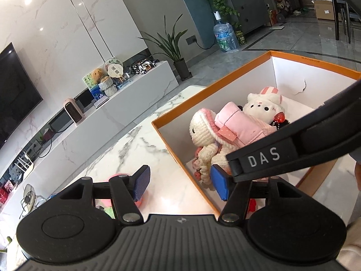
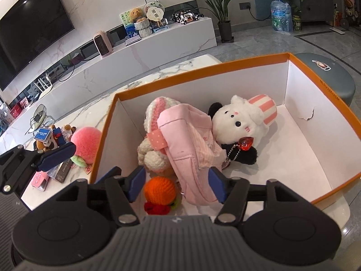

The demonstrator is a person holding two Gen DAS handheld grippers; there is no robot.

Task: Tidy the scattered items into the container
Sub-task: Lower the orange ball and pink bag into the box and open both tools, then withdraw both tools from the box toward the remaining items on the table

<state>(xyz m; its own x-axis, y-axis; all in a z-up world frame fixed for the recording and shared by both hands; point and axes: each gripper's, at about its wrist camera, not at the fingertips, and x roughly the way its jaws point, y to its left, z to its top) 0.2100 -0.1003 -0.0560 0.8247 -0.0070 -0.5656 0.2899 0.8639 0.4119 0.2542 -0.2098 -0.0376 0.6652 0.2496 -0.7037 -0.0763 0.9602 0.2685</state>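
Plainly, "DAS" marks the right gripper [image 1: 264,160].

— What do you see at the upper left of your right wrist view?

— A large black flat television screen [image 2: 29,22] on the white marble wall, above a long white marble-look media console [image 2: 135,54].

— And on that console?

— You have a small pink upright heater [image 2: 102,44] and, right of it, a round white paper fan [image 2: 155,13]. A tall green potted plant [image 2: 222,6] stands on the grey tile floor at the console's right end, with a clear blue water jug [image 2: 281,15] at the upper right.
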